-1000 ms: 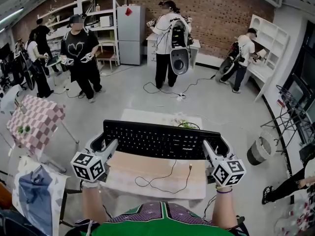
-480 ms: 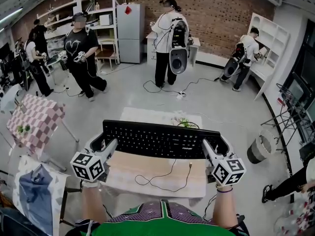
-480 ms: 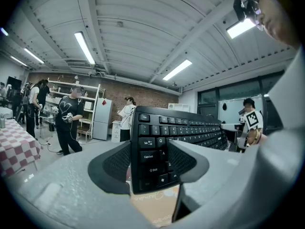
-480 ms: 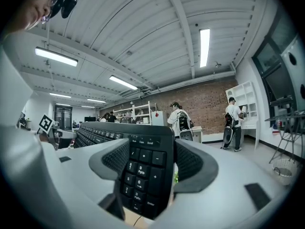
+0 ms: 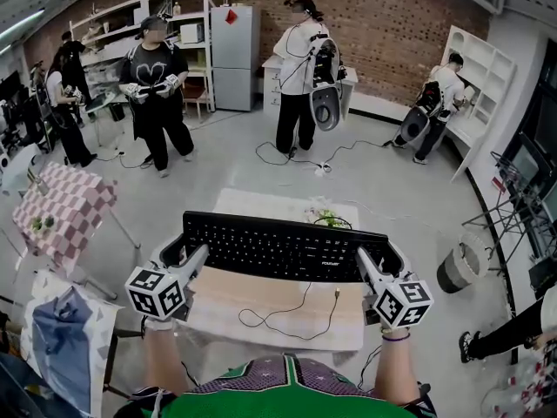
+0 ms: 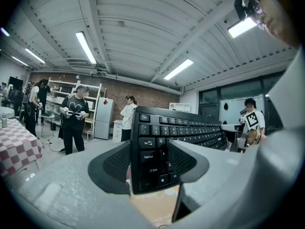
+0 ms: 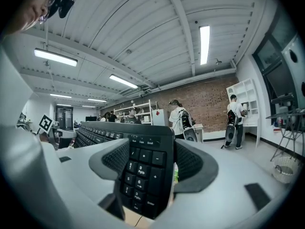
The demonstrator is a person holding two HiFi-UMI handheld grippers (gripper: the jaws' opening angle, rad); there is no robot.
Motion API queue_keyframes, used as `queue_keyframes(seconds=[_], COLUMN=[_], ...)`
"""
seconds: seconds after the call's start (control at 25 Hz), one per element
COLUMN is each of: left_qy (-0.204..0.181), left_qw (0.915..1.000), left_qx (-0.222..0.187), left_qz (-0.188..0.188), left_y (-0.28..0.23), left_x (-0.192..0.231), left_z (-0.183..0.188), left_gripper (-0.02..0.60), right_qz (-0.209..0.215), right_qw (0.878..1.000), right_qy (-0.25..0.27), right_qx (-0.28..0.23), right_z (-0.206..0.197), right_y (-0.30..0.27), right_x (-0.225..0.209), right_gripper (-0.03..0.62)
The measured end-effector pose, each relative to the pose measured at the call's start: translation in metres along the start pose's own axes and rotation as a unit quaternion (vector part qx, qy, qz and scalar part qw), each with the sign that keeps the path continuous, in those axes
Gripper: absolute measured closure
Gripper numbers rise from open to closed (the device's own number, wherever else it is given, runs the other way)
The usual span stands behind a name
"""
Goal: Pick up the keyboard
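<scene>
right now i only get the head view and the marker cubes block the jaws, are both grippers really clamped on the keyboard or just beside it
Observer: The left gripper view shows the left gripper shut on the keyboard. The keyboard's left end sits between the jaws, by the Caps Lock key.
Operator: ok and the right one
Observer: The right gripper view shows the right gripper shut on the opposite end. Its jaws close on the number pad, with both pads against the keyboard.
</scene>
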State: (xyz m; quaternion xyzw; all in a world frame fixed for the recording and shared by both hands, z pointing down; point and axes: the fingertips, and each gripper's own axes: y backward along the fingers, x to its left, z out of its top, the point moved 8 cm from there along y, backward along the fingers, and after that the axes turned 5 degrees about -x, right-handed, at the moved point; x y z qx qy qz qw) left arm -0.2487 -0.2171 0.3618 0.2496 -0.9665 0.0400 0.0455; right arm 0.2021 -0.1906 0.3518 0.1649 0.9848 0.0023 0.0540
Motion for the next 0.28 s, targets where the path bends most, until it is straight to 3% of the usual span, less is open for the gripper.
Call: queue_keyframes(seconds=[0.28], left_qy=[0.012], left_qw=[0.9999], left_qx=[0.008], left_qz=[-0.002], left_y=[-0.0022], left_x=[0.0021], left_z=[-0.0053], left_gripper=[0.331], right_qz=[-0.002], right_qw=[1.000], right_qy=[0.001], right_qx=[0.011], right_z=[-0.0030], right_y=[-0.0019], right_x=[-0.0007], right_gripper=[0.315])
